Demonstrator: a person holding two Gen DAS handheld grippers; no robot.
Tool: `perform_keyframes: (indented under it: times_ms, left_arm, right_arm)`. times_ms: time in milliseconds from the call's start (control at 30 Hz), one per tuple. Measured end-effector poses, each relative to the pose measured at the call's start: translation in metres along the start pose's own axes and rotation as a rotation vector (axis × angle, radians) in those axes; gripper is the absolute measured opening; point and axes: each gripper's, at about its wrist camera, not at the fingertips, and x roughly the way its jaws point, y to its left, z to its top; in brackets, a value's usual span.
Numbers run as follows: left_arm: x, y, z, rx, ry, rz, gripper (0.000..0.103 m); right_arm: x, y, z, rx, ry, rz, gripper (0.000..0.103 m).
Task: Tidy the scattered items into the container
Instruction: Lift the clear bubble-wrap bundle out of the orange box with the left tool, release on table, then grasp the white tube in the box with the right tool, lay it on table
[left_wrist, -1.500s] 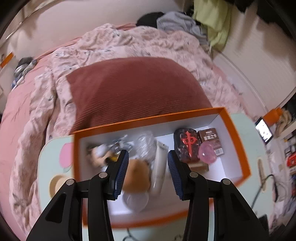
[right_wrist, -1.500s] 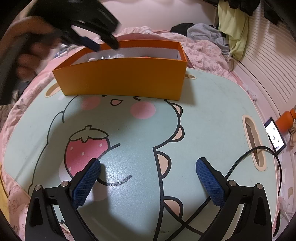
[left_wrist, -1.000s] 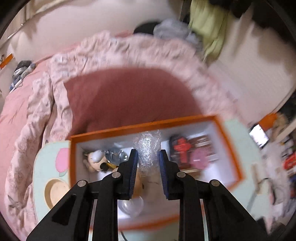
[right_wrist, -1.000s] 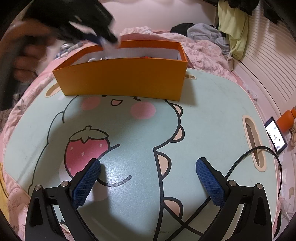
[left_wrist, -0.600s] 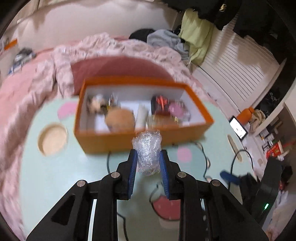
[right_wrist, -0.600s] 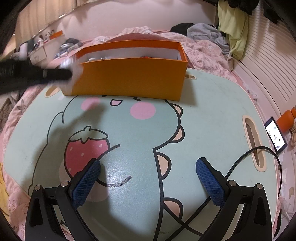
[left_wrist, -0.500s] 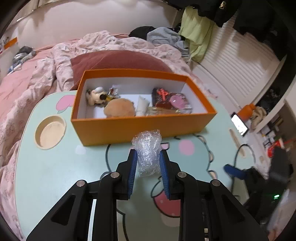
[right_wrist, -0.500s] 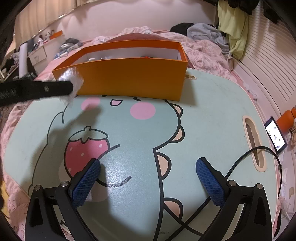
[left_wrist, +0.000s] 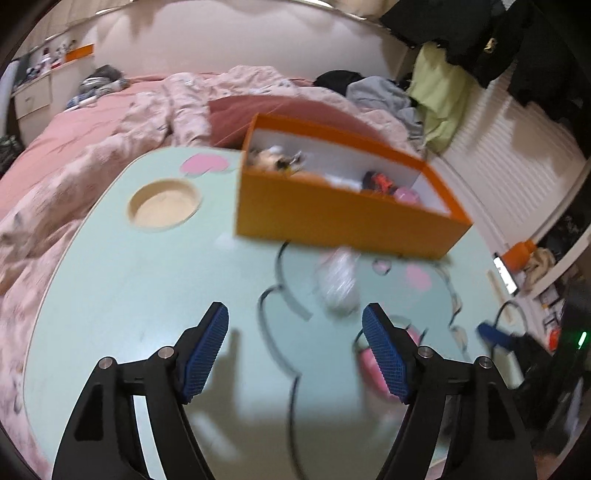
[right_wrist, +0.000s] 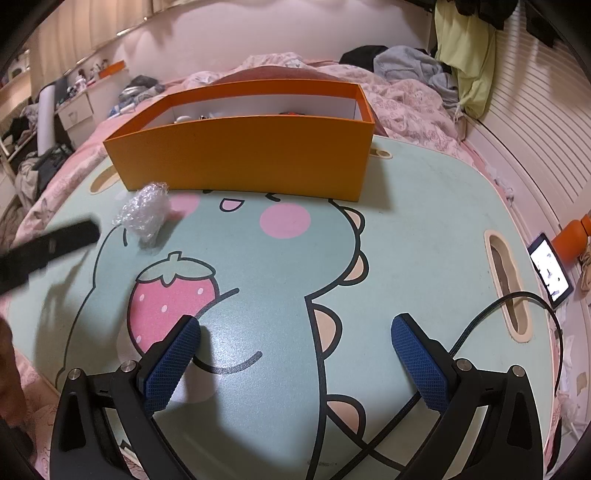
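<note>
On the left side of the mint-green cartoon-printed lap table (right_wrist: 424, 229), just in front of the near wall of the orange cardboard box (right_wrist: 243, 155), lies the crumpled wad of clear bubble wrap (right_wrist: 144, 214), apart from the box and not inside it. It looks very light, soft and springy, likely to squash under the pads and to skid or roll if nudged, so a gentle pinch across its bulky middle seems the best hold. Beyond it on the left sit a round cup recess (left_wrist: 164, 205) and the table's curved edge, then pink bedding. The left gripper (left_wrist: 295, 350) has its jaws opening, with the wad lying ahead of the pads and nothing pressed between them. Further right, the right gripper (right_wrist: 295, 362) hangs with jaws spread wide and empty over the strawberry print, a black cable (right_wrist: 517, 306) trailing near its right finger. Open tabletop lies between the wad and both grippers; the box's tall near wall must be cleared from above.
</note>
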Motion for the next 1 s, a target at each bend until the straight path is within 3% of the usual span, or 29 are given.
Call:
perform_keyframes:
  times_ms: [200,333,367,467,867,900,1000]
  left_arm:
    - [0.000,-0.001,-0.024,0.070,0.013,0.042,0.075]
    - [0.007,-0.013,-0.024,0.133,0.019,0.132,0.076]
    - [0.009,-0.015,-0.025,0.152,0.016,0.173,0.086]
    - [0.013,-0.012,-0.027,0.134,0.009,0.173,0.102]
    - [0.013,-0.010,-0.028,0.129,0.008,0.171,0.103]
    - [0.013,-0.010,-0.028,0.129,0.007,0.170,0.103]
    - [0.012,-0.011,-0.028,0.125,0.004,0.168,0.103]
  right_arm:
    - [0.000,0.000,0.002,0.000,0.000,-0.001,0.103]
    - [0.002,0.000,0.002,-0.001,0.000,-0.002,0.103]
    - [0.002,0.000,0.002,-0.001,0.000,-0.002,0.103]
    - [0.001,0.000,0.001,-0.002,-0.001,-0.003,0.103]
    - [0.000,0.000,0.000,-0.004,0.000,0.000,0.103]
    - [-0.001,-0.001,0.000,-0.003,0.000,0.007,0.101]
    - [-0.015,-0.006,0.006,0.014,-0.027,0.047,0.072]
